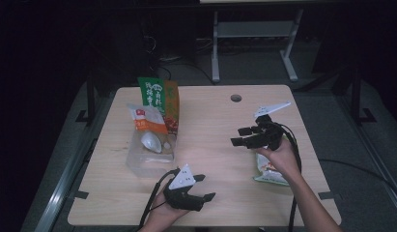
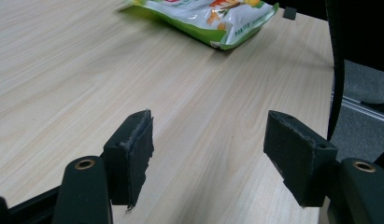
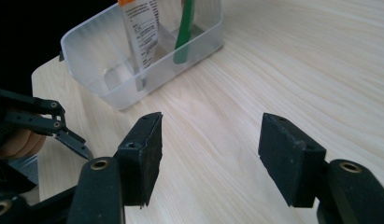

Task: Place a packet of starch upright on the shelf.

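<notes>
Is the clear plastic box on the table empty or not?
Not empty: the clear plastic box holds several upright snack packets.

One table (image 1: pixel 210 121) carries one clear plastic bin (image 1: pixel 150 157), which stands left of centre in the high view. Three snack packets (image 1: pixel 157 104) stand or lean in that bin, and one more packet (image 1: pixel 269 175) lies flat at the lower right. Two hand-held grippers are in view, the left hand-held gripper (image 1: pixel 205 187) at the bottom centre and the right hand-held gripper (image 1: pixel 240 136) right of centre.

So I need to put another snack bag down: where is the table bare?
Bare wood lies between the clear bin and the right hand-held gripper, and along the far edge near the round hole. It is crowded by the bin's packets and around the green bag.
</notes>
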A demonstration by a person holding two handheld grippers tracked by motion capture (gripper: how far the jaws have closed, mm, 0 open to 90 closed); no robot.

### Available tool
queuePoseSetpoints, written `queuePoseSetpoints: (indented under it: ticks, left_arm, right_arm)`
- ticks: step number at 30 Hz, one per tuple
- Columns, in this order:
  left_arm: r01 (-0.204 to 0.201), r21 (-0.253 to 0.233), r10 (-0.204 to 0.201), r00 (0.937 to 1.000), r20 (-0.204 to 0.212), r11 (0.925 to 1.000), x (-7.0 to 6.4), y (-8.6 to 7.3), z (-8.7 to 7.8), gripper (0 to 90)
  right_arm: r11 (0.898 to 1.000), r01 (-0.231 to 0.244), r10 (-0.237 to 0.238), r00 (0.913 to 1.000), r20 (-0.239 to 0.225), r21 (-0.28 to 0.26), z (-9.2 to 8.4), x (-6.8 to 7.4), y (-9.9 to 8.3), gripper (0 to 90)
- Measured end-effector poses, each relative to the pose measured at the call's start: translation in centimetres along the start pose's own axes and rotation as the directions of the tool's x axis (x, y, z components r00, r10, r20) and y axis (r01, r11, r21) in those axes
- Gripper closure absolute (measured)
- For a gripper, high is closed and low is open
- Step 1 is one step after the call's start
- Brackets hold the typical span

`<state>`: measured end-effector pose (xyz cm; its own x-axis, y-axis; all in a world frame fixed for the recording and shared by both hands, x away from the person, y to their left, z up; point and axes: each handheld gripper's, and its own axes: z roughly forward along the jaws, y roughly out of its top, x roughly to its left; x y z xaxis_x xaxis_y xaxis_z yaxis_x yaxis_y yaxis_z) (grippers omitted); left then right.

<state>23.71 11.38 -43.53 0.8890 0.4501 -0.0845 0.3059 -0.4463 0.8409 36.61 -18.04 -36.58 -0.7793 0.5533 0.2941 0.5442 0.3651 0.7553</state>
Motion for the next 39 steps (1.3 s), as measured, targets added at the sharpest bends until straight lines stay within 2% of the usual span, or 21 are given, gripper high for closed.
queuePoseSetpoints:
  ticks: [9,14,20,28,32,35,39]
  left_arm:
    - [0.005,0.006,-0.005,1.0000,0.006,1.0000,-0.1,0.5,0.9,32.6]
    - [0.004,0.011,-0.004,0.9998,0.021,0.9999,-0.2,1.2,2.0,32.7]
    - [-0.013,0.020,0.013,0.9990,0.043,0.9997,-0.7,2.5,3.8,32.8]
    - [-0.039,0.011,0.038,0.9973,0.063,0.9992,-1.2,4.5,6.3,35.3]
    - [-0.016,0.011,0.015,0.9964,0.084,0.9998,-1.5,5.5,7.9,37.2]
    - [-0.025,0.018,0.024,0.9955,0.092,0.9995,-1.7,6.1,9.2,38.5]
    - [-0.033,0.021,0.031,0.9950,0.095,0.9993,-2.0,6.9,10.8,42.3]
  right_arm:
    - [0.999,-0.037,0.035,0.9970,0.068,0.020,-2.4,-1.2,-2.0,35.6]
    - [0.997,-0.072,0.069,0.9913,0.112,0.030,-3.7,-2.1,-3.4,34.4]
    - [0.993,-0.108,0.097,0.9804,0.171,0.051,-5.0,-3.0,-4.8,33.3]
    - [0.984,-0.171,0.152,0.9585,0.241,0.057,-6.5,-4.6,-7.1,32.4]
    - [0.978,-0.201,0.176,0.9458,0.273,0.064,-7.0,-5.7,-8.3,32.2]
    - [0.971,-0.232,0.204,0.9341,0.293,0.064,-7.5,-6.4,-9.2,32.1]
    - [0.964,-0.258,0.228,0.9228,0.311,0.058,-7.9,-7.2,-10.1,31.7]
